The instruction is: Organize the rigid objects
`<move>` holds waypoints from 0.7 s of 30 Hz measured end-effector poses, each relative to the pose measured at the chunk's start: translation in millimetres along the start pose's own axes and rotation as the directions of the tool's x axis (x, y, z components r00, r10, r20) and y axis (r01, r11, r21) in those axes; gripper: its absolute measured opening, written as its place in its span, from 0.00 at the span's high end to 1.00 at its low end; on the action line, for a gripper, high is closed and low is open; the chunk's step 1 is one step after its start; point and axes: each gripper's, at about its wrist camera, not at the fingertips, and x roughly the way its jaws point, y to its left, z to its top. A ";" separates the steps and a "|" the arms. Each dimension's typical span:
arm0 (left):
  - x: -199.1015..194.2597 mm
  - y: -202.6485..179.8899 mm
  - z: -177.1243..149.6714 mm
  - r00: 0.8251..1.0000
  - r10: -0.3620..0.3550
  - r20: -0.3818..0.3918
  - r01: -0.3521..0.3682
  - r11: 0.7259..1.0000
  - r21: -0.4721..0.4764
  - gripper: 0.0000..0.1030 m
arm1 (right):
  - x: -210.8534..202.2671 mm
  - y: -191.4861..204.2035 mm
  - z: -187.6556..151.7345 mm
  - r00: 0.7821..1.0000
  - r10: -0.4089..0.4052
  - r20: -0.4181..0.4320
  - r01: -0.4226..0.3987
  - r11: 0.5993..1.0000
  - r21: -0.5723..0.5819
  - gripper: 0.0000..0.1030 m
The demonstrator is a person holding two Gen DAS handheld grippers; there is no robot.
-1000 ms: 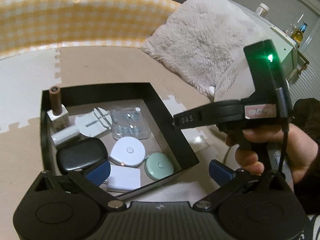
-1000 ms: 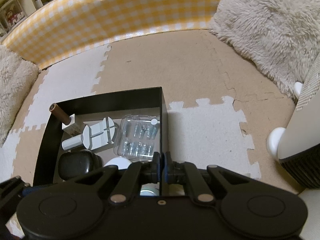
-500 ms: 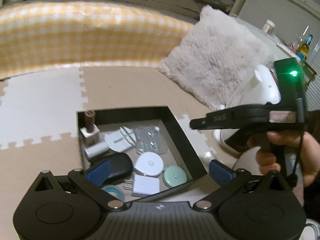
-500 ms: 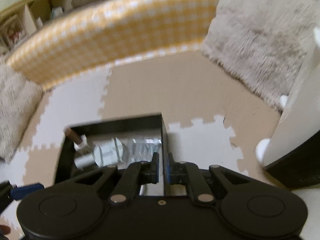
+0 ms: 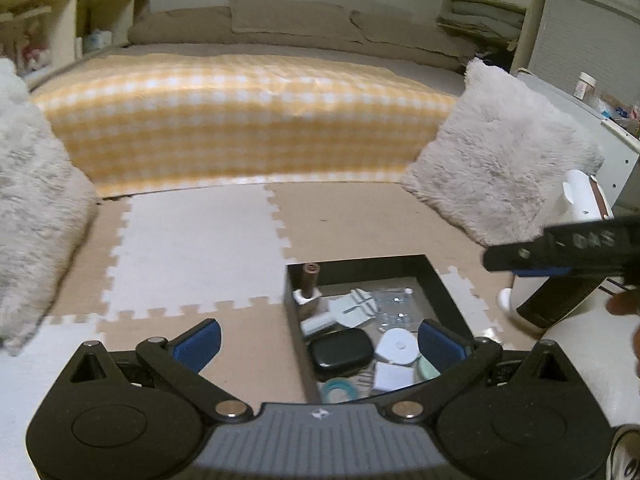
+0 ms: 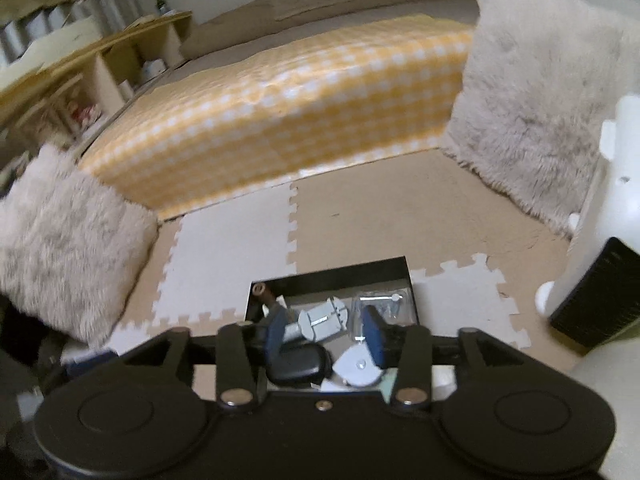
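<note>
A black open box [image 5: 434, 274] [image 6: 332, 268] sits on the foam floor mat. It holds several small rigid things: a brown-capped bottle [image 5: 309, 286], a black case [image 5: 340, 350] [image 6: 298, 364], a white round tape measure [image 5: 398, 346] [image 6: 358, 366], a clear blister pack [image 5: 394, 306], a white charger [image 5: 392, 376] and a teal tape roll [image 5: 338, 390]. My left gripper [image 5: 318, 346] is open and empty, high above the box's near side. My right gripper [image 6: 326, 330] is open and empty above the box; its arm shows at the right of the left wrist view [image 5: 560, 246].
A yellow checked mattress [image 5: 240, 120] lies beyond the mat. Furry cushions stand at the left [image 5: 32, 200] and right [image 5: 500, 160]. A white appliance with a dark grille [image 6: 600, 260] stands to the right of the box. Shelves [image 6: 80, 80] are at the far left.
Both grippers have risen and pulled back from the box, so it looks smaller and lower. My right gripper, shut before, has opened.
</note>
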 end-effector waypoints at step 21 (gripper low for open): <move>-78.1 25.5 -32.3 0.990 0.082 0.111 -0.086 0.996 0.032 0.00 | -85.9 33.9 -82.8 0.992 -0.066 0.103 0.073 0.995 -0.068 0.05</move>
